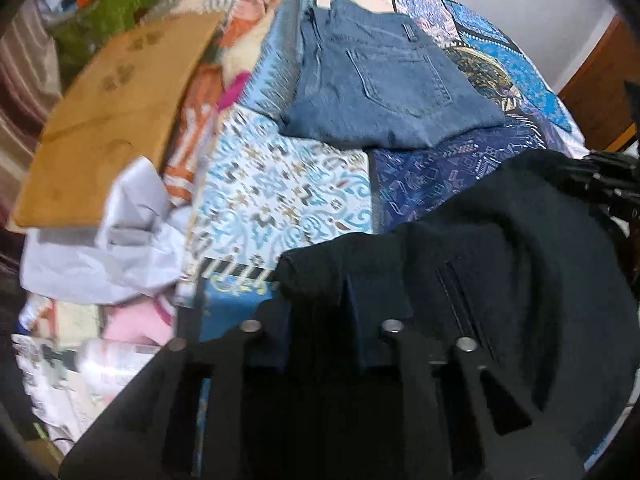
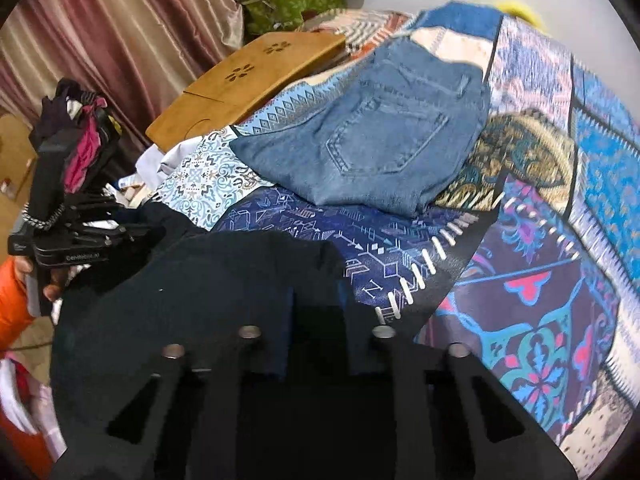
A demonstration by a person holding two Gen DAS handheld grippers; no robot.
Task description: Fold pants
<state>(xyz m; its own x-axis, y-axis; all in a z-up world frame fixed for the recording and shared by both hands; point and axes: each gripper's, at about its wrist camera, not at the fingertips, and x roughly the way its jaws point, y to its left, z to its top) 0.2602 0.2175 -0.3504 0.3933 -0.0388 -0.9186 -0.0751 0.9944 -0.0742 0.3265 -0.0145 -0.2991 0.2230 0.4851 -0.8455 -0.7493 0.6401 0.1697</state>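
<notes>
Black pants (image 1: 500,264) hang in front of me over the patterned bedspread (image 1: 280,196); they also show in the right wrist view (image 2: 208,280). My left gripper (image 1: 320,304) is shut on the black pants' edge. My right gripper (image 2: 316,308) is shut on the pants' other edge. The left gripper body (image 2: 68,240) shows at the left of the right wrist view, and the right gripper's frame (image 1: 612,184) at the right edge of the left wrist view. Folded blue jeans (image 1: 384,80) lie farther back on the bed, also in the right wrist view (image 2: 372,136).
A wooden lap tray (image 1: 108,120) lies at the bed's left side. Crumpled white cloth (image 1: 108,240) and pink items (image 1: 136,328) lie at the left edge. A green bag (image 2: 292,0) and curtain (image 2: 120,28) stand behind. A wooden door (image 1: 600,80) is at the right.
</notes>
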